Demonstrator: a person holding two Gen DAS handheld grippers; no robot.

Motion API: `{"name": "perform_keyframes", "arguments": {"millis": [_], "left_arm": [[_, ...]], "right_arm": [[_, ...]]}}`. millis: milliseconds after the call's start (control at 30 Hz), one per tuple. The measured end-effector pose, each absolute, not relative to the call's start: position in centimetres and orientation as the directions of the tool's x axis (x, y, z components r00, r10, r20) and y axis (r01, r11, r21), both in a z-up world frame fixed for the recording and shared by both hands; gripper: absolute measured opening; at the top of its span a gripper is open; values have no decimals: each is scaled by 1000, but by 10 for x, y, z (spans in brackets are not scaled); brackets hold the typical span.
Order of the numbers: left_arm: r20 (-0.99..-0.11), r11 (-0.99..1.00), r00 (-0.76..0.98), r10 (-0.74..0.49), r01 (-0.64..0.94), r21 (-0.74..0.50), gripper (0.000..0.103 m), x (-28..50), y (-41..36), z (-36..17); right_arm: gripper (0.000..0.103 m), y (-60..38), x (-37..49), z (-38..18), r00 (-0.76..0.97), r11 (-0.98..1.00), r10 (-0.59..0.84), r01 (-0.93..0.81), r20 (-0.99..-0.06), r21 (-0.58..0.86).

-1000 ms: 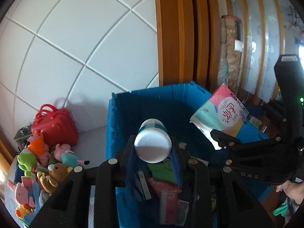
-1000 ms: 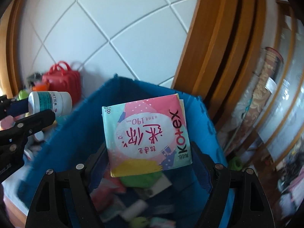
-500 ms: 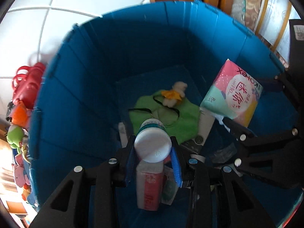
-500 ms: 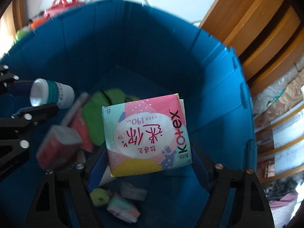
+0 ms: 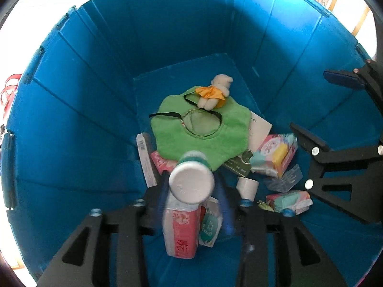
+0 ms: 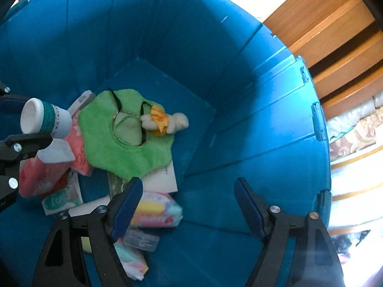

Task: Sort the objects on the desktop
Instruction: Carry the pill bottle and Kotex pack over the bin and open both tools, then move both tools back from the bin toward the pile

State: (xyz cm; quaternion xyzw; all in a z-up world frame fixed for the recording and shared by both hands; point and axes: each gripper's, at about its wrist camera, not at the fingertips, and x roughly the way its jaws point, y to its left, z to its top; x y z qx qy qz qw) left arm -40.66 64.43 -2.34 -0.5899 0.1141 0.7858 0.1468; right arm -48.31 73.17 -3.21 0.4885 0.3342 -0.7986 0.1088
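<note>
Both tongs over the blue bin (image 5: 100, 110), sorted things piled on its floor.

The green bib (image 5: 203, 131) with a small plush doll (image 5: 215, 93) lies mid-floor. The pink pad pack (image 6: 155, 212) rests below the right tongs (image 6: 186, 205), whose pads stand wide apart and empty. The left tongs (image 5: 191, 196) have just been opening; the white bottle (image 5: 191, 184) sits between their blurred pads, seemingly no longer pressed.

Left gripper (image 5: 191, 196) jaws just opening, right gripper (image 6: 189, 205) wide — empty
</note>
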Motion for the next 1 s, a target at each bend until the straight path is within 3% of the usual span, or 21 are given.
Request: {"name": "perform_keyframes", "arguments": {"millis": [33, 67, 200, 467, 800, 867, 1000], "left_arm": [[-958, -930, -270, 99, -367, 7, 61, -406, 644, -21], [-951, -929, -291, 106, -371, 10, 64, -403, 644, -15], [-922, -932, -360, 143, -363, -2, 67, -386, 638, 16], [-845, -950, -504, 178, -310, -15, 67, -344, 615, 63], [-671, -983, -732, 119, -184, 26, 67, -271, 576, 110], [-644, -989, -760, 91, -146, 33, 77, -259, 569, 112], [-604, -995, -796, 39, -89, 52, 80, -233, 557, 117]], "right_arm": [[82, 730, -480, -28, -503, -748, 151, 505, -851, -431], [87, 728, -476, -22, -512, -743, 149, 507, -846, -437], [101, 729, -460, -2, -554, -740, 132, 496, -822, -453], [103, 743, -417, 47, -629, -790, 55, 448, -776, -419], [103, 760, -362, 87, -742, -861, -135, 416, -656, -293], [103, 762, -353, 95, -758, -872, -197, 426, -622, -242], [103, 759, -338, 105, -769, -874, -273, 449, -578, -185]]}}
